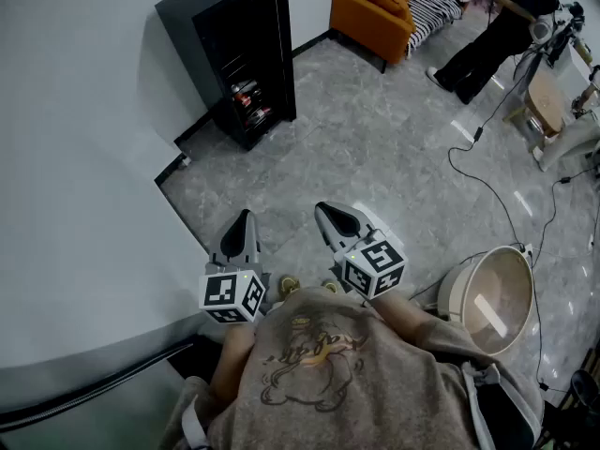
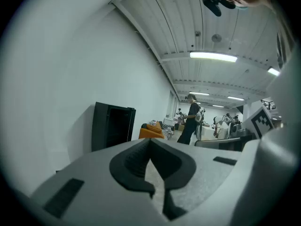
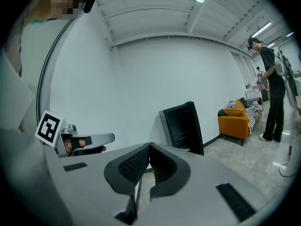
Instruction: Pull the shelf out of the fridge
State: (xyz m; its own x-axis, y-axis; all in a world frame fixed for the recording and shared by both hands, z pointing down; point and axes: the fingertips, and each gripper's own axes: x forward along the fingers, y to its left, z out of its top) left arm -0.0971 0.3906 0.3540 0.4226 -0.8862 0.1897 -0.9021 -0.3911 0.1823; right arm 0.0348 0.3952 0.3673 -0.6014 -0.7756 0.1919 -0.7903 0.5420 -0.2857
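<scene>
Both claws, left claw (image 1: 246, 217) and right claw (image 1: 326, 212), sit pressed together (nothing pinched); your tall black fridge (image 1: 246, 59) stands well ahead, slightly leftward, nearer the left.

An orange sofa (image 1: 373, 15) stands against the plain white wall (image 1: 84, 139), with a striped throw (image 1: 433, 7) lying on its right end. Grey marbled floor (image 1: 375, 148) spreads out in front of the sofa, and black cables (image 1: 499, 204) trail across the floor to its right. Above, a white panelled ceiling (image 2: 160, 18) carries a lit tube lamp (image 2: 213, 56).
</scene>
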